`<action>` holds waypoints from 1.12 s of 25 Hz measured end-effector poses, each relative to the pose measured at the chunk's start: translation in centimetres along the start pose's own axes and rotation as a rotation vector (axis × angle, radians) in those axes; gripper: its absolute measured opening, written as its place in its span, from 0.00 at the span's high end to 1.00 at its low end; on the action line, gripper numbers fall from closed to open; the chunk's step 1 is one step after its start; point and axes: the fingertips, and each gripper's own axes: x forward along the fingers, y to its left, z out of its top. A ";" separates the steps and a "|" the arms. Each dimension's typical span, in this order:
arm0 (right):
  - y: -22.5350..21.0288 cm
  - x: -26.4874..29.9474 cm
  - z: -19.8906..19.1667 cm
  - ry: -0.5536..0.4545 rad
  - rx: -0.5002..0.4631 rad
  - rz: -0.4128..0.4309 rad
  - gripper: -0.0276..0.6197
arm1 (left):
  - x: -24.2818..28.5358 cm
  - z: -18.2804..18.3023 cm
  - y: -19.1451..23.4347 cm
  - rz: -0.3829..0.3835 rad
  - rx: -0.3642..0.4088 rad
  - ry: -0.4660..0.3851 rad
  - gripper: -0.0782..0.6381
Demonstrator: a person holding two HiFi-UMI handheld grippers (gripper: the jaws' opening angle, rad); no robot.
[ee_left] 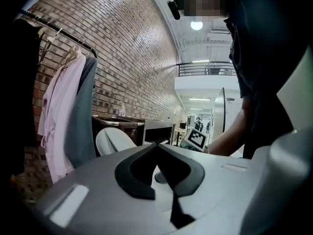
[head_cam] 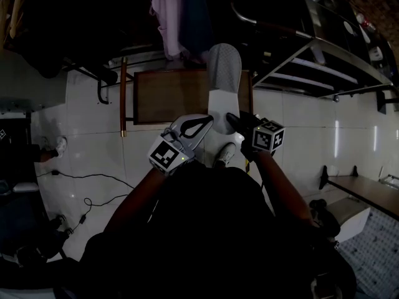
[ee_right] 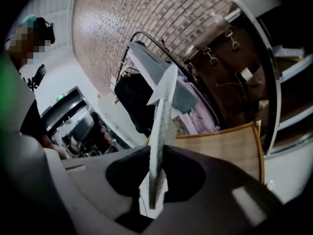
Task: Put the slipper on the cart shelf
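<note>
A grey-and-white slipper (head_cam: 223, 73) hangs toe-away over the far right part of the wooden cart shelf (head_cam: 168, 98). My right gripper (head_cam: 239, 123) is shut on its near end. In the right gripper view the slipper (ee_right: 164, 116) stands edge-on, its thin white sole pinched between the jaws, with the wooden shelf (ee_right: 220, 146) beyond it. My left gripper (head_cam: 201, 124) sits just left of the slipper's heel, shut and holding nothing. The left gripper view shows its jaws (ee_left: 156, 148) meeting at the tips, the slipper (ee_left: 113, 141) beyond them and the right gripper's marker cube (ee_left: 195, 138) to the right.
Pink and dark garments (head_cam: 167, 11) hang on a rack behind the cart. A metal shelving unit (head_cam: 324, 67) stands to the right. Black cables (head_cam: 93, 185) trail over the white tiled floor at the left. A low wooden bench (head_cam: 365, 192) is at the far right.
</note>
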 end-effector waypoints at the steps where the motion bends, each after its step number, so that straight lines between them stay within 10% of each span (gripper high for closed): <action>1: 0.9 -0.5 1.1 -0.024 -0.022 0.011 0.85 | 0.1 0.5 -0.1 0.001 0.005 -0.002 0.89; 20: 14.9 -9.4 17.5 -0.453 -0.670 -0.050 0.85 | 0.0 10.8 0.4 0.081 0.071 -0.131 0.89; 28: 14.8 -9.7 16.6 -0.452 -0.691 -0.065 0.85 | -0.3 11.1 -0.7 0.066 0.139 -0.121 0.89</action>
